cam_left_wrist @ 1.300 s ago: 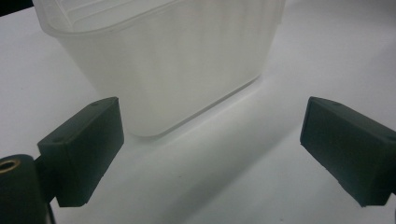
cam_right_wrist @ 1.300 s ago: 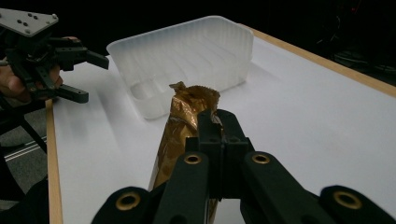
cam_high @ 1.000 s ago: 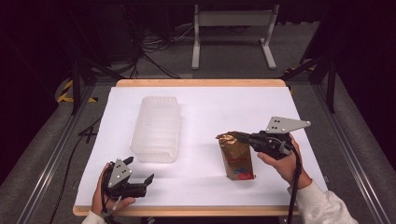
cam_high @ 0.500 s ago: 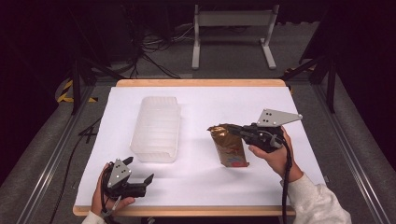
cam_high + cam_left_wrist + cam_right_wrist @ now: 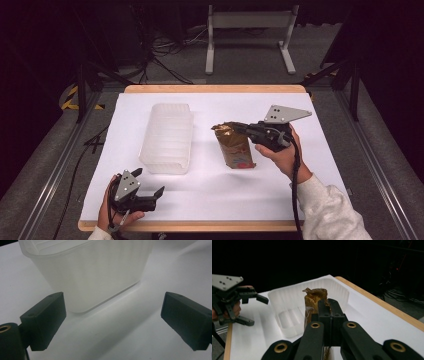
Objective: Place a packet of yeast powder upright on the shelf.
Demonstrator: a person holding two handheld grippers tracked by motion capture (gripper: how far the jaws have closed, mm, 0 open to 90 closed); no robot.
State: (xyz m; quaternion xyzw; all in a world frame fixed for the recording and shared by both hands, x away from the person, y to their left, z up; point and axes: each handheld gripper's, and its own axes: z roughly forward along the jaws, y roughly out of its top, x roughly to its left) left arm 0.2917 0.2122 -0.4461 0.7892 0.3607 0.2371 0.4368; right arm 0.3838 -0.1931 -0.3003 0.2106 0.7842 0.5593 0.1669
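High view – right gripper [image 5: 235, 126] clamped on gold bag [image 5: 235, 146], shifted left; left gripper [image 5: 149, 182] unmoved, agape, empty.

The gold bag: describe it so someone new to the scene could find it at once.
Start at the white table. Right of the translucent plastic container stands a crinkled gold bag, its top pinched by the right gripper. It alone is shiny gold with a red patch low down.
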